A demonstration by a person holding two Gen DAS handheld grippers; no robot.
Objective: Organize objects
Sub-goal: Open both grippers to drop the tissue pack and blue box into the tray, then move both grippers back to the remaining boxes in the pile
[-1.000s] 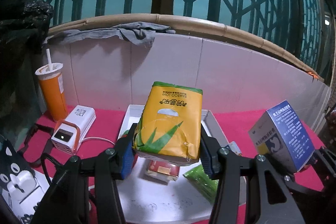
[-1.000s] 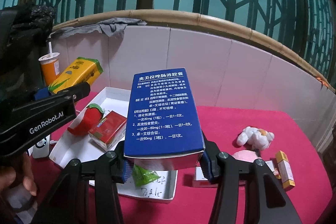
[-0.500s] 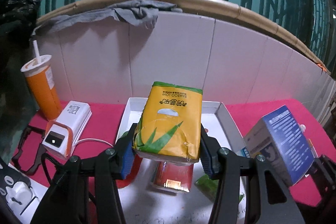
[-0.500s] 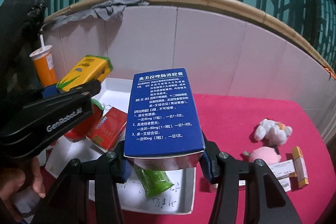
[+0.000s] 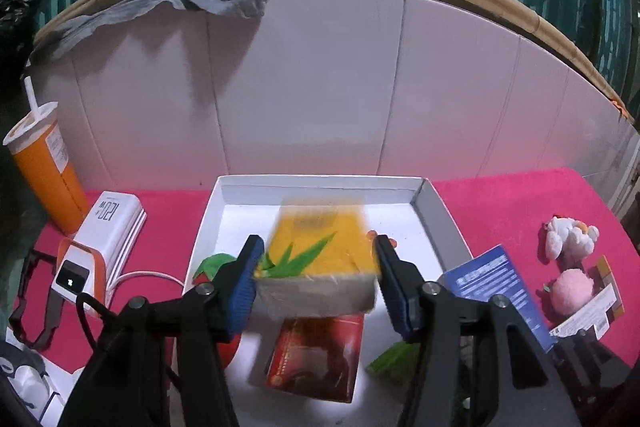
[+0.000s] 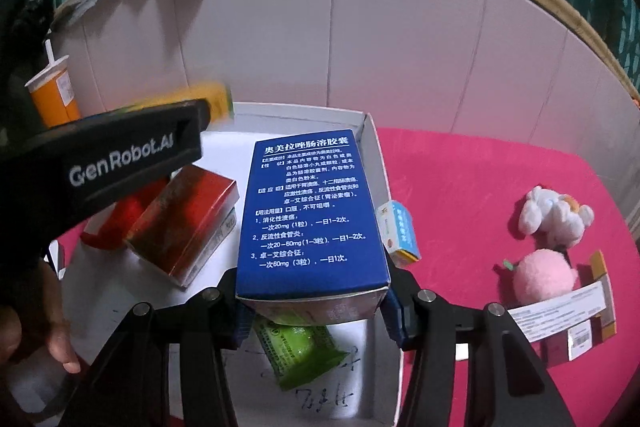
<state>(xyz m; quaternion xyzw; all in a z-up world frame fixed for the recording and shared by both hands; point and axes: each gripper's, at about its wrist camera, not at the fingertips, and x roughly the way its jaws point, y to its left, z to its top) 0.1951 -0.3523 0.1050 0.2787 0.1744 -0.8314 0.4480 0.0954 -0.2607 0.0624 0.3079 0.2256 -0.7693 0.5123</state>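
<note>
A yellow tissue pack (image 5: pixel 316 239) with green leaves shows blurred between the pads of my left gripper (image 5: pixel 318 247). The jaws are opening, and a gap shows on the pack's right side. The pack hangs just over the white tray (image 5: pixel 320 183), above a red box (image 5: pixel 320 351). My right gripper (image 6: pixel 318 307) is shut on a blue medicine box (image 6: pixel 312 211), held over the tray's right side (image 6: pixel 376 163). Below it lies a green packet (image 6: pixel 300 351). The red box (image 6: pixel 188 223) and a red and green item (image 5: pixel 212 263) also lie in the tray.
An orange cup (image 5: pixel 44 171) and a white power bank (image 5: pixel 100 247) stand left of the tray. On the pink cloth at the right lie a white plush (image 6: pixel 552 211), a pink ball (image 6: pixel 544 275) and small boxes (image 6: pixel 400 231). A tiled wall rises close behind.
Both grippers came forward and down over the tray. The left jaws widened and the yellow pack slipped lower between them, now blurred. The blue box stays gripped.
</note>
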